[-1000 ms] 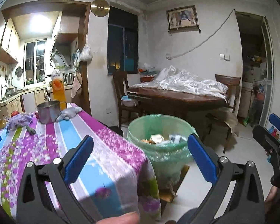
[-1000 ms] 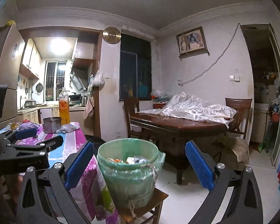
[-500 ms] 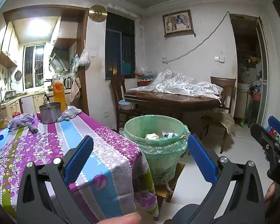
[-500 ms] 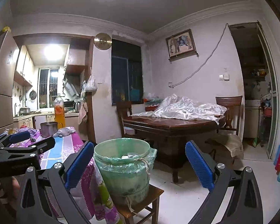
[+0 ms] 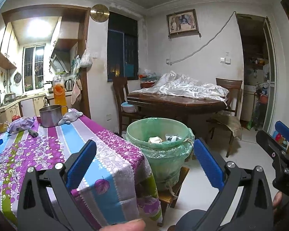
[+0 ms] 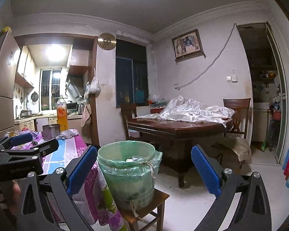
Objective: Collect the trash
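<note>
A green bin [image 5: 160, 152] lined with a plastic bag stands on a low wooden stool [image 5: 175, 190] beside the table; crumpled wrappers [image 5: 164, 139] lie inside. The same bin [image 6: 128, 175] fills the middle of the right wrist view. My left gripper [image 5: 144, 165] is open and empty, held over the table corner. My right gripper [image 6: 143, 169] is open and empty too, a little back from the bin. On the flowered tablecloth [image 5: 48, 150] lie a purple wrapper [image 5: 22, 124], a small grey scrap [image 5: 33, 132] and a blue bottle cap [image 5: 0, 141].
A metal pot [image 5: 50, 115], a grey cloth [image 5: 71, 116], a juice bottle [image 5: 59, 92] and fruit [image 5: 16, 117] sit at the table's far end. Behind the bin stand a dark dining table [image 5: 179, 104] with white plastic sheeting and chairs [image 5: 228, 104]. White tiled floor [image 6: 212, 188] lies to the right.
Both grippers have drawn back and risen from the bin, so it looks smaller and lower. Their jaws stay open and hold nothing.
</note>
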Motion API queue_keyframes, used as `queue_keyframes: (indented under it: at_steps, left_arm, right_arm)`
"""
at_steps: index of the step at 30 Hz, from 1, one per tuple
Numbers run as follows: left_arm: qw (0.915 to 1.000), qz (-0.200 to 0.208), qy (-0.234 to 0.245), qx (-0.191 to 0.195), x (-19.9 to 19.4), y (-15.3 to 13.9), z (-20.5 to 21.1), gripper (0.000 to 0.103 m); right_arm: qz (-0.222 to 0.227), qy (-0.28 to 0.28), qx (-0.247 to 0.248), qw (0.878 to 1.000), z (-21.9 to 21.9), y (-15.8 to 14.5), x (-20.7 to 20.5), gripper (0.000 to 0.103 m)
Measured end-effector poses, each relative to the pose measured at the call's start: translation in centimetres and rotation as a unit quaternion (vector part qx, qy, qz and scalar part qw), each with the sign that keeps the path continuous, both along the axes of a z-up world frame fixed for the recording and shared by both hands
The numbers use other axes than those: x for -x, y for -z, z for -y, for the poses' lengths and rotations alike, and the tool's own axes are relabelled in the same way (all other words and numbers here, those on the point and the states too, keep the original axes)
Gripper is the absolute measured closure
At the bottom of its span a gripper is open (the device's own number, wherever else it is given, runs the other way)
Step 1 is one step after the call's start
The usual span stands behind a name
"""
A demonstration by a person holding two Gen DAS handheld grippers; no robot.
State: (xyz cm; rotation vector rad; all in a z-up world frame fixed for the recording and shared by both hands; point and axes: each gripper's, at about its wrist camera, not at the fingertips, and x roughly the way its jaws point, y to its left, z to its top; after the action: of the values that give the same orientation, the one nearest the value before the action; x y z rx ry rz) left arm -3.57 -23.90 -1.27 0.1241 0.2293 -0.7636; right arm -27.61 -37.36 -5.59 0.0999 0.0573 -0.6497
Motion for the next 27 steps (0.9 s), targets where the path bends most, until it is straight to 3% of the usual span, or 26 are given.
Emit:
queue_keyframes:
  at_steps: [27]
  left_arm:
    - [0.9999,-0.008,-0.002,-0.012,-0.9,-0.7,1.0,0.006]
  right_arm:
    - [-0.015,-0.013,-0.015,1.0,2.5,-0.3,-2.0,0.005]
